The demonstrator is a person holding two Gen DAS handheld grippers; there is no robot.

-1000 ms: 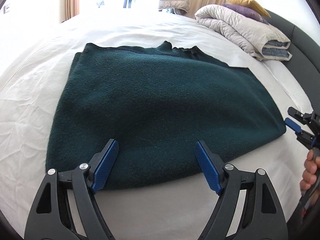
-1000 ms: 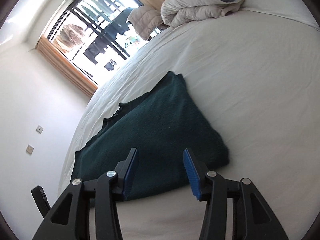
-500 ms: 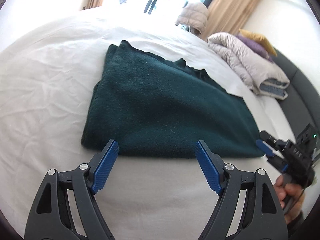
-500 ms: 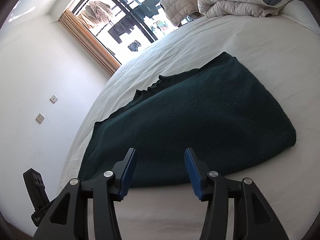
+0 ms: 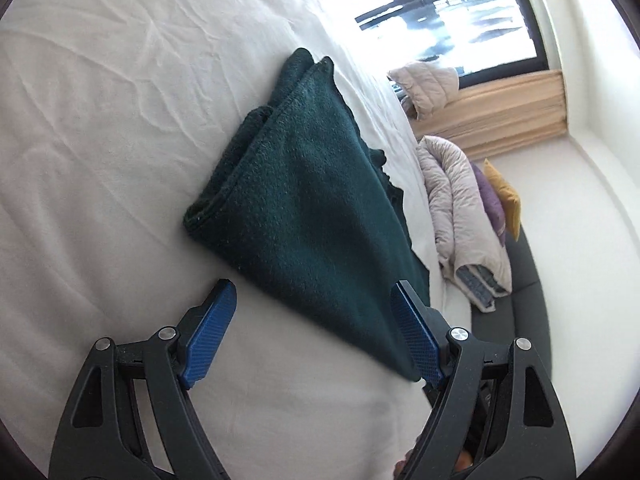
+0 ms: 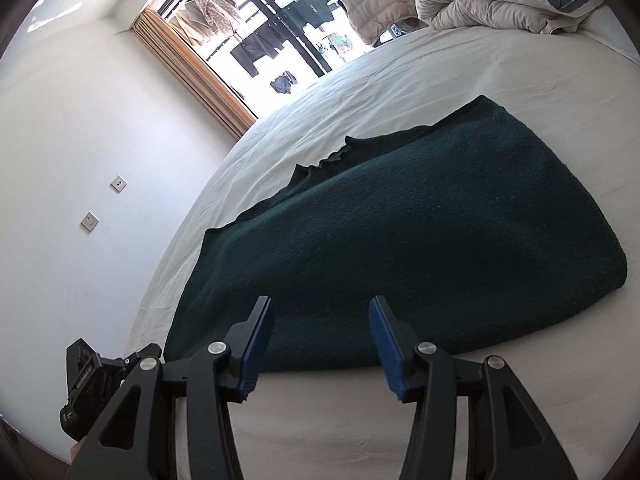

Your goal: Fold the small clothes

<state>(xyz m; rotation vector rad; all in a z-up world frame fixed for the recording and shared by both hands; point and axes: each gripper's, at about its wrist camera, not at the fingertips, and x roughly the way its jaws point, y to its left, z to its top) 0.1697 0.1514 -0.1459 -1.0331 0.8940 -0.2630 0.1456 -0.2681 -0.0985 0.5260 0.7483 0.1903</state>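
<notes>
Dark green sweater [image 5: 312, 216] lying folded flat on white bed sheet [image 5: 100, 128]; layered edges visible at far left corner in left wrist view, thick fold along near edge in right wrist view [image 6: 420, 248]; ribbed collar poking out along far edge.

Left hand-held gripper [image 5: 316, 334] above sheet just short of sweater's near edge; 2 blue pads wide apart, gripping nothing; right pad [image 5: 414, 336] overlapping sweater's near corner in view, contact not clear; left pad over bare sheet.

Right hand-held gripper [image 6: 320, 348] at sweater's near edge; blue pads apart, nothing between them; tips over the fabric edge in view, touching or not cannot tell.

Left hand-held gripper's black body also seen at lower left of right wrist view [image 6: 104, 376], off the sweater's left corner, at bed edge.

Rolled grey duvet [image 5: 460, 208] well apart from sweater, toward dark headboard [image 5: 528, 304]; purple pillow [image 5: 490, 200] and yellow pillow [image 5: 506, 196] beside duvet; puffy beige jacket [image 5: 428, 88] at bed's far side near window [image 6: 280, 32]; tan curtain [image 6: 188, 68] along window frame; clothes hanging outside window; 2 wall switch plates [image 6: 102, 202] on white wall.
</notes>
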